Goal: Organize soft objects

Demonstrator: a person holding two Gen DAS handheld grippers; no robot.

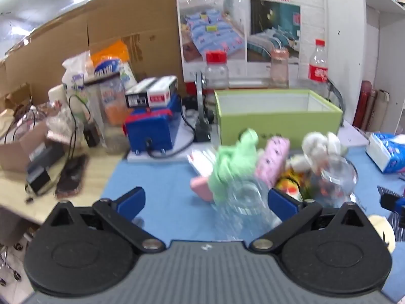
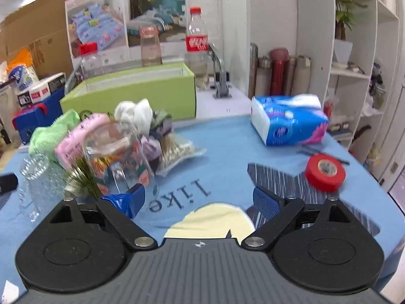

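Observation:
A pile of soft things lies on the blue cloth [image 1: 162, 177] in front of an open green box [image 1: 278, 121]: a green towel [image 1: 227, 167], a pink pack [image 1: 272, 162], a white cloth wad [image 1: 320, 143]. In the right wrist view the same pile shows the green towel [image 2: 50, 134], pink pack [image 2: 78, 139], white wad [image 2: 134, 116], a bag of cotton swabs [image 2: 174, 152] and the green box [image 2: 131, 96]. My left gripper [image 1: 206, 201] is open and empty, just short of the pile, behind a clear glass [image 1: 243, 202]. My right gripper [image 2: 200, 198] is open and empty over the cloth.
Clear glasses [image 2: 38, 177] stand at the pile. A blue tissue pack [image 2: 288, 121] and a red tape roll [image 2: 325, 172] lie to the right. Bottles [image 2: 197, 43] stand behind the box. A blue device [image 1: 152, 129] and clutter fill the left table. Shelves [image 2: 354, 71] rise at right.

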